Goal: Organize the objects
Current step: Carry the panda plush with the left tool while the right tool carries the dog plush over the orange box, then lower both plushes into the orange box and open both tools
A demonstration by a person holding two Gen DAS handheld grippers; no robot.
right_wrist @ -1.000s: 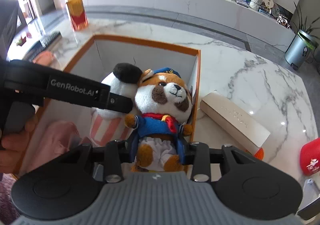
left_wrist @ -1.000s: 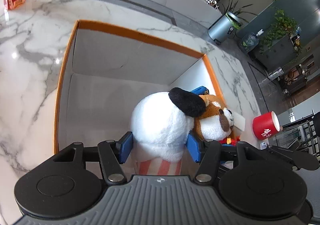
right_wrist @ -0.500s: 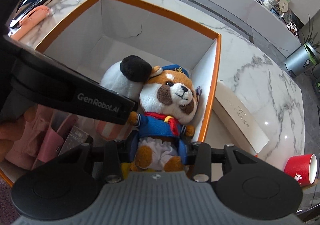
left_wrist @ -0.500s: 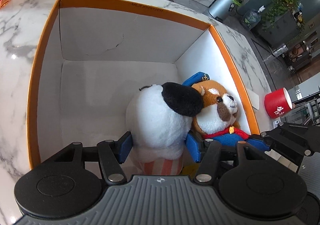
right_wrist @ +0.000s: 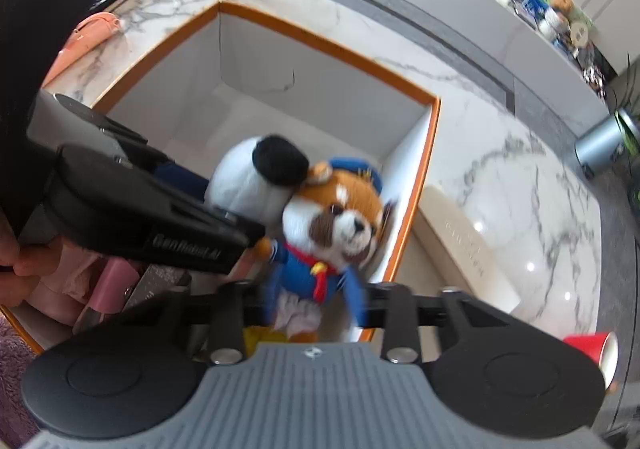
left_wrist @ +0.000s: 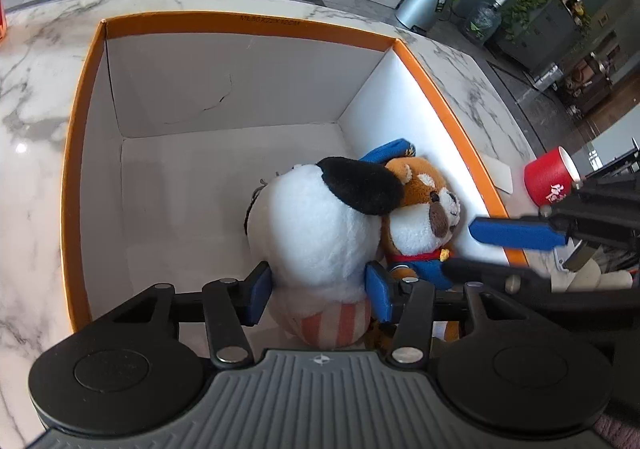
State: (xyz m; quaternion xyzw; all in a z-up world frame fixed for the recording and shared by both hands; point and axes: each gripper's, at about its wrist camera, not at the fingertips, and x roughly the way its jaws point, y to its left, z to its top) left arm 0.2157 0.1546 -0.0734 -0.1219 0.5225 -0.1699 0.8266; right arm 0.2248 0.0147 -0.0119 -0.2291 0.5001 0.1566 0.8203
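Holding both plush toys low inside the box, we had the left gripper closing on the white plush and the right gripper closing on the fox; releasing remained.
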